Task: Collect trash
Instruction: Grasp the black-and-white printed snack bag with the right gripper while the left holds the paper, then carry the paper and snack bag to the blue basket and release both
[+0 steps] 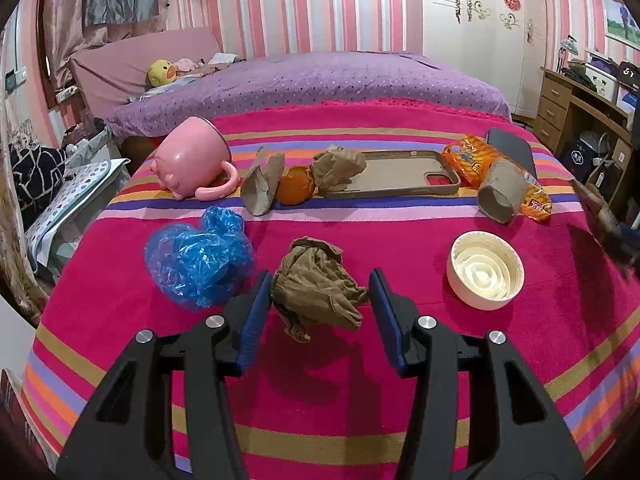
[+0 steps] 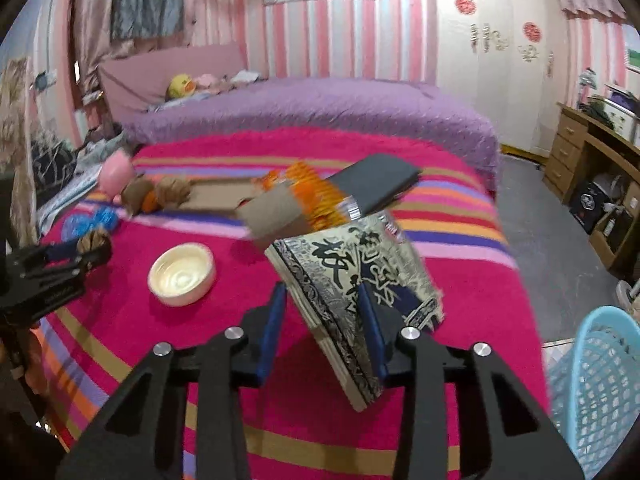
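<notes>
Over on the left, the left gripper (image 1: 318, 300) stands wide around the crumpled brown paper wad (image 1: 318, 288) on the striped blanket (image 1: 360, 392), its left pad touching it, with the blue plastic bag (image 1: 198, 258) just beside that finger — closing could snag the bag too, or the springy paper could squeeze out. Further right, the right gripper (image 2: 322, 322) holds the printed box (image 2: 360, 292) tilted, pinched near one corner — I'd judge it could pivot loose and miss the blue basket (image 2: 596, 392) at the far right.
</notes>
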Motion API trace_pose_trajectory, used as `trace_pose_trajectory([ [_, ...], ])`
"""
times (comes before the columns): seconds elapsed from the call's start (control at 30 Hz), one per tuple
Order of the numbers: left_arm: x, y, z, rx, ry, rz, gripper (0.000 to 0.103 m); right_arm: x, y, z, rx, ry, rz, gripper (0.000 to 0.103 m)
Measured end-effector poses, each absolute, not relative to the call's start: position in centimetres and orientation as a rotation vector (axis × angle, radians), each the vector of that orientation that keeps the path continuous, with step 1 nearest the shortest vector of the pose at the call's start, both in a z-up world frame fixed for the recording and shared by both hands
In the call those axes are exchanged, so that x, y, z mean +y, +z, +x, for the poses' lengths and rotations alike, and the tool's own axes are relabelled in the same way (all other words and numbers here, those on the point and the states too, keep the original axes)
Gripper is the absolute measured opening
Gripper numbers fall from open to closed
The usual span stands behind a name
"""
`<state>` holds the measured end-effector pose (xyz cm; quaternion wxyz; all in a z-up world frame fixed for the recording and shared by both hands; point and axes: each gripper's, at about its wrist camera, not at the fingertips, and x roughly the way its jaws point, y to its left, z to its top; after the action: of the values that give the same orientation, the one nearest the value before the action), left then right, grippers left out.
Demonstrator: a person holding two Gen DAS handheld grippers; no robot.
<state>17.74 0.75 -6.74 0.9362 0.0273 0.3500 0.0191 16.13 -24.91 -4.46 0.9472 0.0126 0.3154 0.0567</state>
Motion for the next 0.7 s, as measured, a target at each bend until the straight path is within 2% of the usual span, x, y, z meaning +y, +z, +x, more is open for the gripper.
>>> trace_pose_trajectory([
  [0.37, -0.4, -6.6, 17.5, 0.702, 0.031, 0.079, 0.048, -30.4, -3.5, 14.5, 0.607, 0.064, 0.053, 0.019],
  [0.7, -1.8, -5.2, 16.4, 0.672, 0.054, 0.068, 0.048, -34.4, -1.1, 12.3, 0.508, 0.067, 0.083, 0.016],
])
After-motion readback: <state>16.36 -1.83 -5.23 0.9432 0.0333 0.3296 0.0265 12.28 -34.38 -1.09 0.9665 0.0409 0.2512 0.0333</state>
